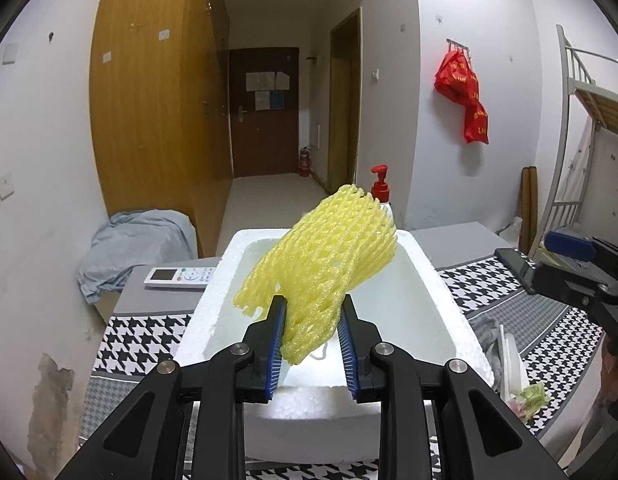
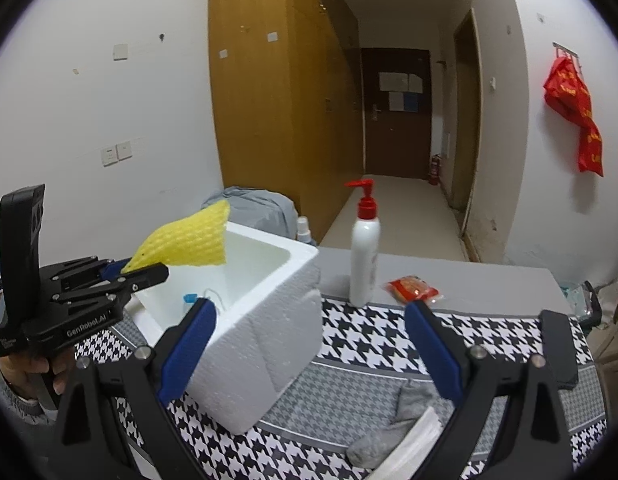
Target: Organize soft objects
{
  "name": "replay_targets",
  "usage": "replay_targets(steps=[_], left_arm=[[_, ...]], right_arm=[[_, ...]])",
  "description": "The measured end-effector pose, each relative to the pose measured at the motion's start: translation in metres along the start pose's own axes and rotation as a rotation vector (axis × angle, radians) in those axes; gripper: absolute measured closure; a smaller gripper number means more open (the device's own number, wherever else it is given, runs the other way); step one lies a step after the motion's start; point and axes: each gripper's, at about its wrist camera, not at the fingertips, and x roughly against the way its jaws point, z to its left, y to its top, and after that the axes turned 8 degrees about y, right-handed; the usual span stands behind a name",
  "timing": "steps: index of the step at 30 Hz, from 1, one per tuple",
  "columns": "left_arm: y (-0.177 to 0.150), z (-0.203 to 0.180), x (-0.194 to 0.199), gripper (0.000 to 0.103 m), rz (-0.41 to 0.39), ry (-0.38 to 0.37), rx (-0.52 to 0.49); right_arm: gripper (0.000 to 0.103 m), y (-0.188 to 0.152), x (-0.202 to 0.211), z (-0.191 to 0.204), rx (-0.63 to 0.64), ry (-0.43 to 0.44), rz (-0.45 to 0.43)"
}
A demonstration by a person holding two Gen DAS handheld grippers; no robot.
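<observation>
My left gripper (image 1: 312,308) is shut on a yellow foam net sleeve (image 1: 325,256) and holds it above the open white foam box (image 1: 213,300). In the right wrist view the left gripper (image 2: 145,268) holds the yellow net (image 2: 189,240) over the box (image 2: 269,344) at the left. My right gripper (image 2: 309,312) is open and empty, above the houndstooth cloth right of the box. A grey sock (image 2: 397,420) and a white folded item (image 2: 413,440) lie on the cloth below it.
A white pump bottle with a red top (image 2: 364,252) and a red snack packet (image 2: 413,288) stand behind the box. A remote control (image 1: 181,276) and a blue-grey cloth heap (image 1: 137,244) lie at the left. A phone (image 2: 565,360) lies at the right edge.
</observation>
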Motion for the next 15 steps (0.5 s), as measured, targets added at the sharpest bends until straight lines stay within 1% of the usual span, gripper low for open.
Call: replay_targets(steps=[2, 4, 6, 7, 9, 10, 12, 14, 15], left_arm=[[0.001, 0.000, -0.002, 0.074, -0.002, -0.005, 0.007], [0.002, 0.001, -0.003, 0.068, 0.000, -0.002, 0.007], [0.003, 0.001, -0.003, 0.055, -0.004, -0.002, 0.008], [0.003, 0.001, -0.002, 0.052, -0.009, -0.003, 0.009], [0.003, 0.002, 0.000, 0.036, -0.017, -0.004, 0.011], [0.003, 0.002, 0.003, 0.031, -0.025, -0.003, 0.012], [0.003, 0.002, 0.008, 0.013, -0.042, 0.006, 0.007], [0.002, 0.000, 0.016, 0.005, -0.067, 0.007, 0.000], [0.002, 0.000, 0.019, 0.003, -0.075, 0.007, 0.001]], right_arm=[[0.006, -0.002, 0.002, -0.002, -0.006, -0.010, -0.001], [0.006, -0.004, 0.004, -0.004, -0.012, -0.019, 0.000], [0.006, -0.006, 0.006, -0.006, -0.021, -0.029, 0.001], [0.006, -0.007, 0.007, -0.007, -0.025, -0.034, 0.002], [0.006, -0.009, 0.009, -0.008, -0.033, -0.045, 0.004], [0.006, -0.011, 0.010, -0.009, -0.038, -0.051, 0.005], [0.006, -0.014, 0.013, -0.010, -0.048, -0.061, 0.003], [0.006, -0.016, 0.016, -0.011, -0.056, -0.067, 0.000], [0.006, -0.018, 0.018, -0.012, -0.060, -0.073, -0.001]])
